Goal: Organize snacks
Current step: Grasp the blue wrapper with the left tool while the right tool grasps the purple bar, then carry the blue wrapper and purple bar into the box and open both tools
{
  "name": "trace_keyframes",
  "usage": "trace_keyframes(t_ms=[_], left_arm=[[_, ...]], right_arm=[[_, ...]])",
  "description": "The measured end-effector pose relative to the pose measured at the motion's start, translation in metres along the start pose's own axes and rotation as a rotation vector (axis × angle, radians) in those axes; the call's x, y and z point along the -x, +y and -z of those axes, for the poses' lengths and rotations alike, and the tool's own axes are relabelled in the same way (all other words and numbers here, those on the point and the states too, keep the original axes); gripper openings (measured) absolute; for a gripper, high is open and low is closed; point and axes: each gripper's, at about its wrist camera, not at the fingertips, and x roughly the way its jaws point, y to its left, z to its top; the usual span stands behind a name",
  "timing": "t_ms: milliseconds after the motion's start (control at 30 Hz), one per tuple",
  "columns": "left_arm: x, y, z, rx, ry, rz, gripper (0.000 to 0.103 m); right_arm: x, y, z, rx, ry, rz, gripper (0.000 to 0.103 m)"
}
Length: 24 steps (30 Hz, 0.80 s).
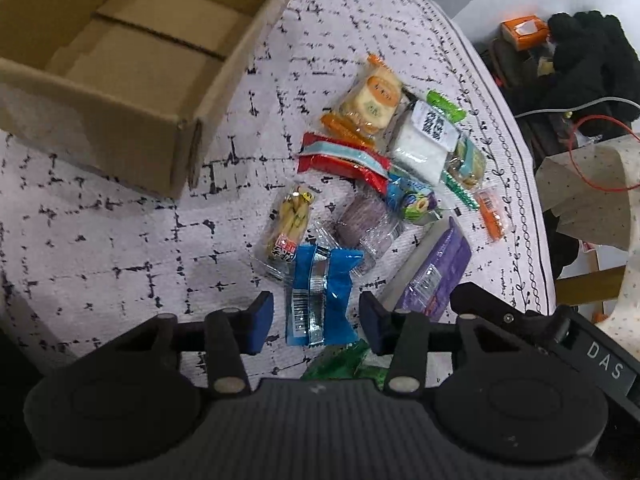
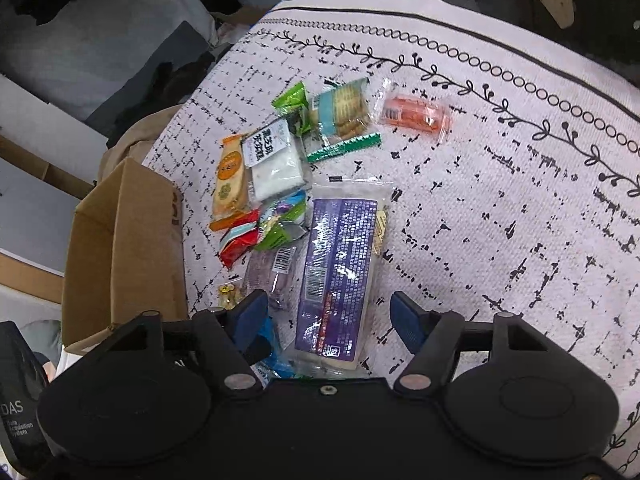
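Note:
A pile of snack packets lies on the patterned cloth. My left gripper (image 1: 317,322) is open, its fingers on either side of a blue packet (image 1: 320,294) and just above it. My right gripper (image 2: 329,320) is open over a long purple packet (image 2: 338,268), which also shows in the left wrist view (image 1: 430,270). An empty cardboard box (image 1: 120,52) stands at the upper left and shows at the left of the right wrist view (image 2: 120,248). Other packets include an orange cracker pack (image 1: 370,98), a white pack (image 1: 424,140), a red pack (image 1: 342,160) and a clear pack of sticks (image 1: 288,224).
A small orange packet (image 2: 416,114) lies apart near the cloth's bordered edge (image 2: 520,92). A green packet (image 1: 340,364) lies under my left gripper. Off the table on the right are black clothing (image 1: 588,52), red wire and an orange box (image 1: 522,30).

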Motion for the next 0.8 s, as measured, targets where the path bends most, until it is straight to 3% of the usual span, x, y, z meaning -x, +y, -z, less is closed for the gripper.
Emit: trace_keyframes(t_ms=[233,333,400,600,800], left_arm=[[-0.02,-0.003,-0.003,0.019,0.018,-0.007,0.044],[-0.022,-0.008,-0.006,-0.002,0.005,-0.02,0.04],[-0.023,-0.011,-0.008,-0.005,0.014,-0.029,0.035],[-0.02,-0.016,-0.007,-0.035,0.005,-0.049,0.032],[-0.01,-0.017,-0.003,-0.06,-0.025,-0.057,0.032]], right_arm=[[-0.015,0.002,-0.007,0.0,-0.004,0.023,0.067],[-0.021,0.004,-0.008,0.018,0.007,0.033,0.057],[-0.023,0.003,-0.009,0.018,0.01,0.045,0.04],[-0.019,0.004,-0.006,0.04,-0.015,0.06,0.031],[0.0,0.007,-0.005,0.052,-0.065,0.021,0.028]])
